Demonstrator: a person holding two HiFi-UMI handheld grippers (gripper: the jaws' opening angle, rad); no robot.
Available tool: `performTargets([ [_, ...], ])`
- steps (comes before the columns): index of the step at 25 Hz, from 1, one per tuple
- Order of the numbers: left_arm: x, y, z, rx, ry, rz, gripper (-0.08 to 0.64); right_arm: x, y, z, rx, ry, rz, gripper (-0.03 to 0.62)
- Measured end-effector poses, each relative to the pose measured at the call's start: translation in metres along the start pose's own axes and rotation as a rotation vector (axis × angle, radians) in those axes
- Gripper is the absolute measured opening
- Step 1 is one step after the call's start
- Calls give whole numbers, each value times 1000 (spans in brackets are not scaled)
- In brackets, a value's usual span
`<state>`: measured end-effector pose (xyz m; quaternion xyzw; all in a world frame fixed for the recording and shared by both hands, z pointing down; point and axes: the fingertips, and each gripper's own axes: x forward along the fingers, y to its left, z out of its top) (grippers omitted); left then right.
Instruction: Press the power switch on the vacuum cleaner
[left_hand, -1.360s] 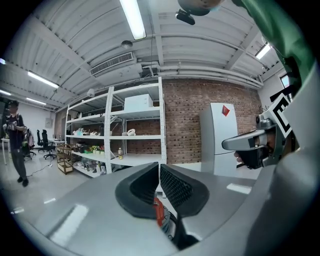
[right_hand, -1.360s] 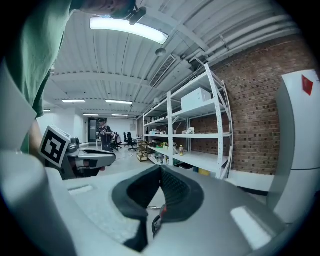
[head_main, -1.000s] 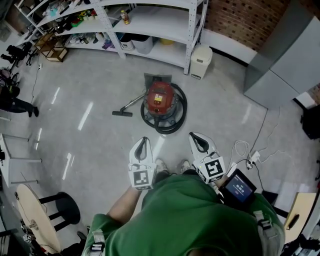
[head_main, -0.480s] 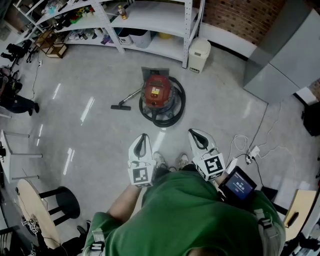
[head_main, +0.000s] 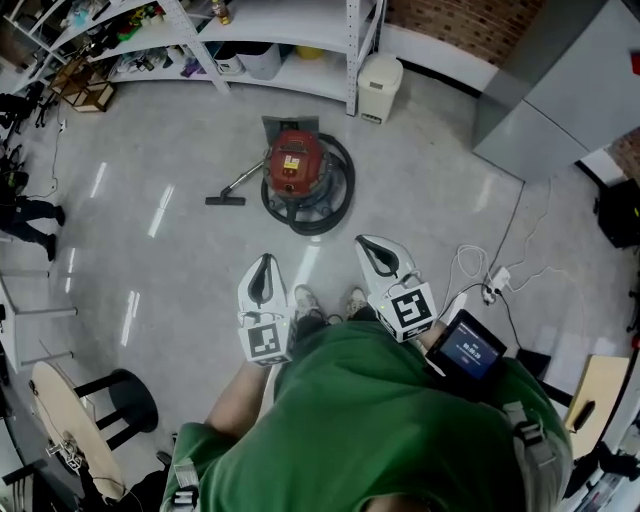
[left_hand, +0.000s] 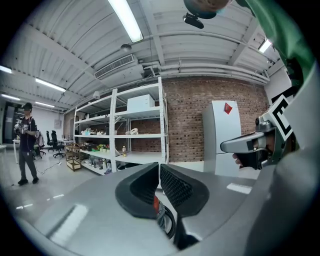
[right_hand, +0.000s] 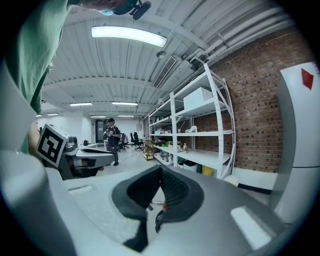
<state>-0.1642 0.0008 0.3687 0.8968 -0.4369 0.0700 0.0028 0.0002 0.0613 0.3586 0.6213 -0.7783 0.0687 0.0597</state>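
We are holding the left gripper (head_main: 264, 262) and the right gripper (head_main: 364, 243) side by side in front of us, each pointing ahead over the floor (head_main: 150, 270); the left gripper's jaws are pressing together at the tips with nothing between them; the right gripper's jaws are meeting at the tips in the same way, and they too are empty.

The vacuum (head_main: 295, 168) is standing on the floor well ahead of both pairs of jaws, apart from them; its red body is sitting inside a coil of dark hose (head_main: 343, 190), and its wand (head_main: 226, 196) is lying out to the left of the coil.

In the left gripper view, below the closed tips of the left gripper (left_hand: 159, 167), a sliver of the red vacuum (left_hand: 156, 204) and a loop of the hose (left_hand: 169, 222) are showing in the gap behind the tips; the right gripper (left_hand: 250, 146) is showing off to the right of these jaws.

In the right gripper view, the same gap below the tips of the right gripper (right_hand: 160, 169) is showing a strip of red (right_hand: 162, 202).

Beyond the vacuum, further ahead of the jaws, white shelves (head_main: 290, 25) are running along a brick wall (head_main: 450, 25), with a pale bin (head_main: 380, 74) at their right end.
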Motion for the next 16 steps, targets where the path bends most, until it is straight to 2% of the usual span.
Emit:
performTargets([
  [12,7,-16,1,34,12,1,5,-2,-12,-2,-5,-2,17,2],
  [16,13,-25,8,31,43,-2,6,-3,-18,0,-22,1,30,2],
])
